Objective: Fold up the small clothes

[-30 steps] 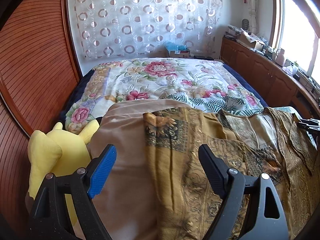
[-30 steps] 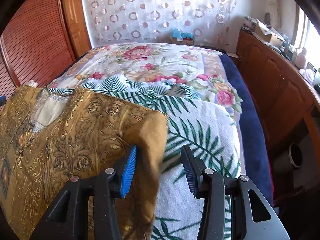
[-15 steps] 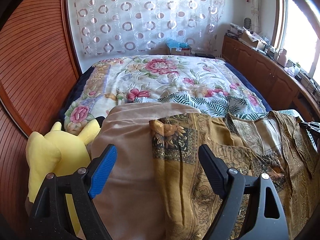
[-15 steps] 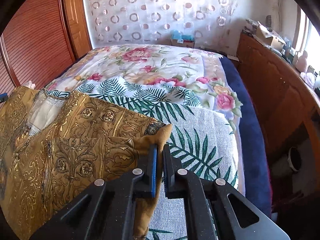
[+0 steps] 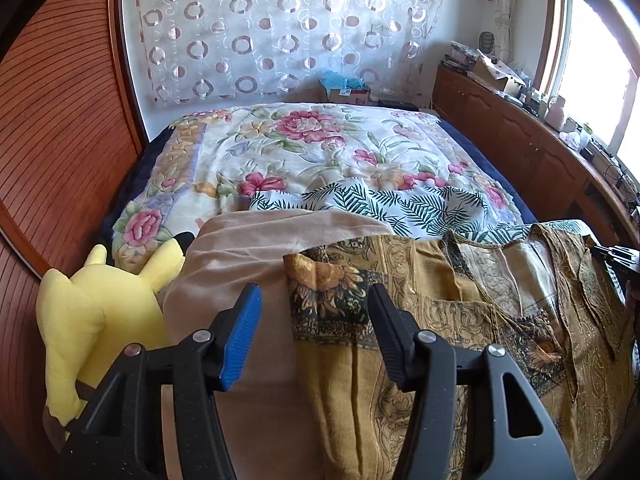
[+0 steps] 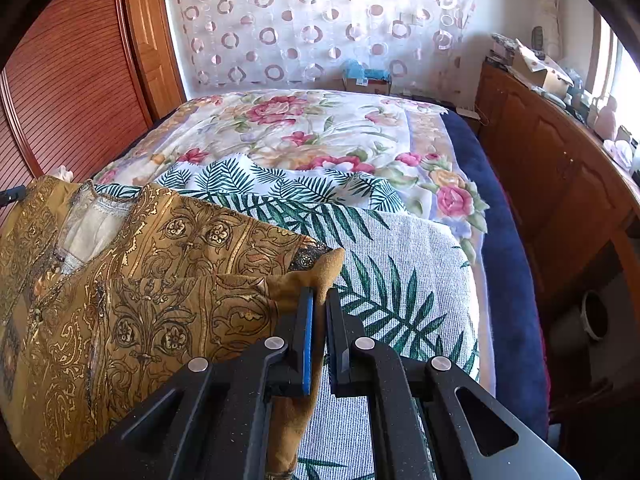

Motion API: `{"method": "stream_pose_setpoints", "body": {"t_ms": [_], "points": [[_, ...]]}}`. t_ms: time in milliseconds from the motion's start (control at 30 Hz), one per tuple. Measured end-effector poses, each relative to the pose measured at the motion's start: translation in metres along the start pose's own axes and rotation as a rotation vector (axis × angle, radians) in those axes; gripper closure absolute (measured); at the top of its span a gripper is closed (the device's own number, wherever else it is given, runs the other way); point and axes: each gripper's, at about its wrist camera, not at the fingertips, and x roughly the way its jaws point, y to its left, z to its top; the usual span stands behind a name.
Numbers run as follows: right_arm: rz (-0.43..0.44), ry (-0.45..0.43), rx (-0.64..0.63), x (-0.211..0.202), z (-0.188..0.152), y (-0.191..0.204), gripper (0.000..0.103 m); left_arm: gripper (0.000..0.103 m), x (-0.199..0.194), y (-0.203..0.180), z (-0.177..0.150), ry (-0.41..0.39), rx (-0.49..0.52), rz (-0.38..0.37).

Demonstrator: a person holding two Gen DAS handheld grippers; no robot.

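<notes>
Right gripper [image 6: 319, 304] is clamped tight on the garment's [image 6: 160, 280] plain mustard corner, at 6 o'clock in its view, over the palm-print cloth [image 6: 404, 256]. Left gripper [image 5: 312, 320] is half open, its jaws having just been closing; the garment's [image 5: 400, 280] sleeve end lies between them, untouched by either pad. A beige cloth [image 5: 256, 248] lies underneath, with a yellow plush [image 5: 100, 304] at 9 o'clock.

No text, label, brand, number or sign can be read in either view. The cardboard box [image 5: 347, 94] at the far end of the bed, upper middle of the frame, bears a small red mark (too small to make out).
</notes>
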Motion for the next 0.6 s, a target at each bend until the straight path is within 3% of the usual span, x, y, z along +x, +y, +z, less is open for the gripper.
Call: {"method": "stream_pose_setpoints", "body": {"t_ms": [300, 467, 600], "points": [[-0.008, 0.0, -0.01, -0.0008, 0.0001, 0.0037, 0.098, 0.047, 0.0079, 0.0015, 0.003, 0.01, 0.006, 0.011], [-0.014, 0.0, -0.018, -0.0011, 0.0004, 0.0045, 0.098, 0.062, 0.0095, 0.0013, 0.0013, 0.013, 0.009, -0.01], [-0.014, 0.0, -0.018, -0.0011, 0.0004, 0.005, 0.098, 0.063, 0.0092, -0.0004, 0.0009, 0.013, 0.012, -0.009]]}}
